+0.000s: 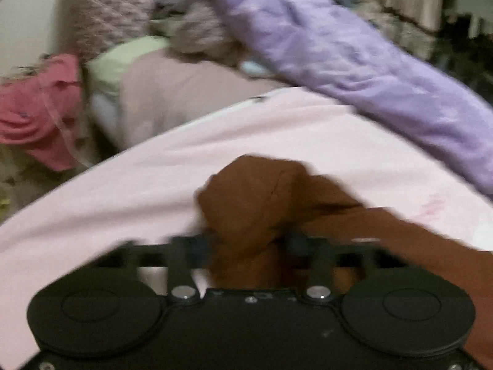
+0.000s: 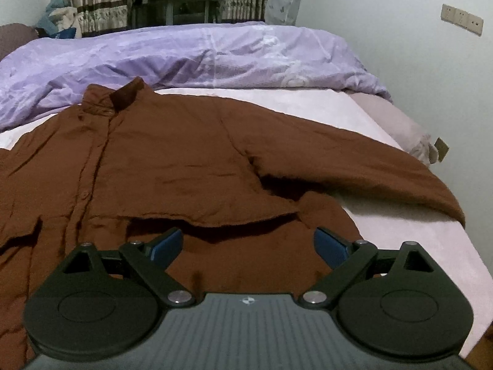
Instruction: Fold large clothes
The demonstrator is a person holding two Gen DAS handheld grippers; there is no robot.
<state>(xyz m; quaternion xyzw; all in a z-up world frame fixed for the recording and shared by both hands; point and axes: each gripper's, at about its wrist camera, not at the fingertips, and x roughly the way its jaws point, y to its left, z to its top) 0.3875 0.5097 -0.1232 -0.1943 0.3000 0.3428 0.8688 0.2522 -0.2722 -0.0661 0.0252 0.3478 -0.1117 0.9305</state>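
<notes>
A large brown button-up shirt [image 2: 172,160] lies spread on the pink bedsheet [image 2: 400,234], collar toward the far side, its right sleeve [image 2: 385,169] stretched out to the right. My right gripper [image 2: 248,243] is open just above the shirt's lower hem, blue pads wide apart, holding nothing. In the blurred left wrist view my left gripper [image 1: 246,243] is shut on a bunched end of the brown shirt [image 1: 255,197], raised over the pink sheet [image 1: 277,129].
A rumpled purple duvet [image 2: 191,52] runs along the far side of the bed and shows in the left wrist view [image 1: 354,49]. Pillows [image 1: 154,92] and pink clothes [image 1: 40,108] sit at the bed's head. Curtains [image 2: 92,0] and a wall [image 2: 416,61] border the bed.
</notes>
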